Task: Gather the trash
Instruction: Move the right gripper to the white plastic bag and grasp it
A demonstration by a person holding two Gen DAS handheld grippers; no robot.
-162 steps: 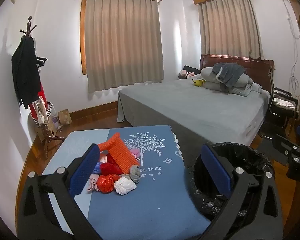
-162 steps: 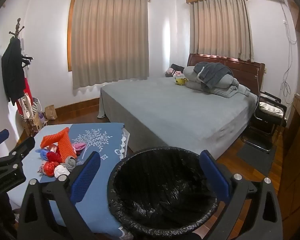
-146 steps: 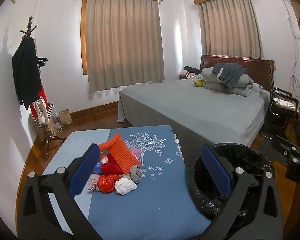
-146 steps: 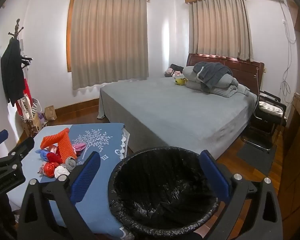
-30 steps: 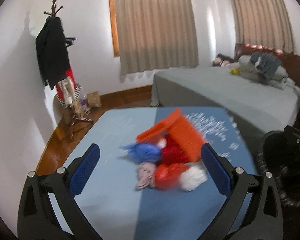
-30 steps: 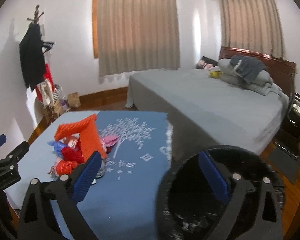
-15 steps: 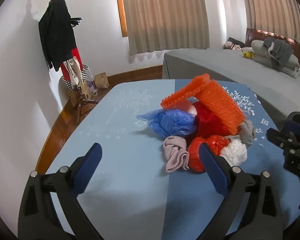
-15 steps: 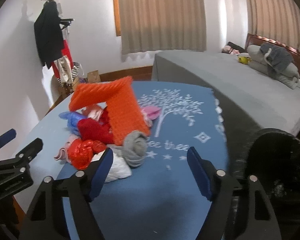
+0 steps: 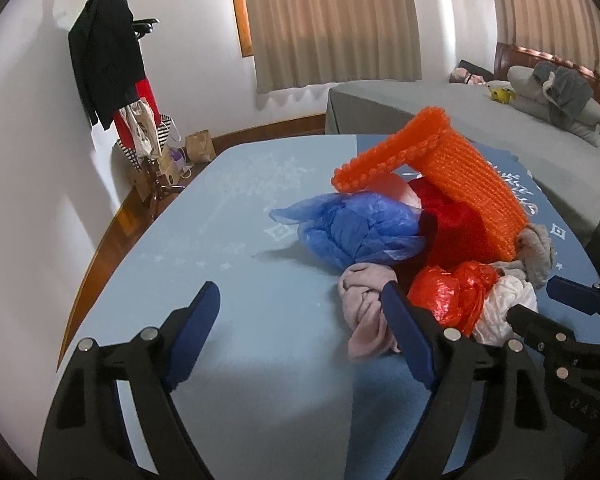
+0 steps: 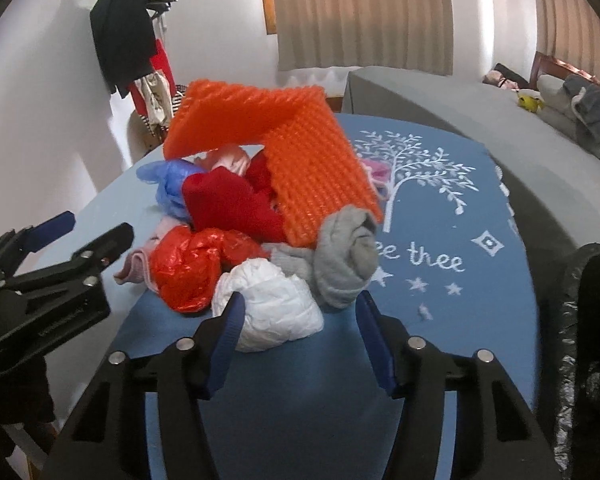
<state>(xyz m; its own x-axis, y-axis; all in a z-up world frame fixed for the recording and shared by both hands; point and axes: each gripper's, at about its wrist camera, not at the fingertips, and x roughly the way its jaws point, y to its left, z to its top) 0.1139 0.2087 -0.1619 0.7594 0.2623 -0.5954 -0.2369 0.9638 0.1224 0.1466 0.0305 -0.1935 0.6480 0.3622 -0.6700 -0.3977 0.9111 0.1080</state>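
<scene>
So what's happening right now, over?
Right gripper closing around white wad, not gripping. Left gripper open, nothing between. Orange mesh leans over pile.

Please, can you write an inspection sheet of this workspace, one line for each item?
Surface: blue tablecloth with white tree print.
Job's things: trash pile; orange mesh sheet on top, blue bag, red bag, white bag, grey cloth, pink cloth. Black-lined bin at the right.
Clutter: nothing seen.
Grippers: left gripper open, nothing between; right gripper open around the white bag; both just closing.
Cables: nothing seen.
Surroundings: bed, curtains, coat rack.
</scene>
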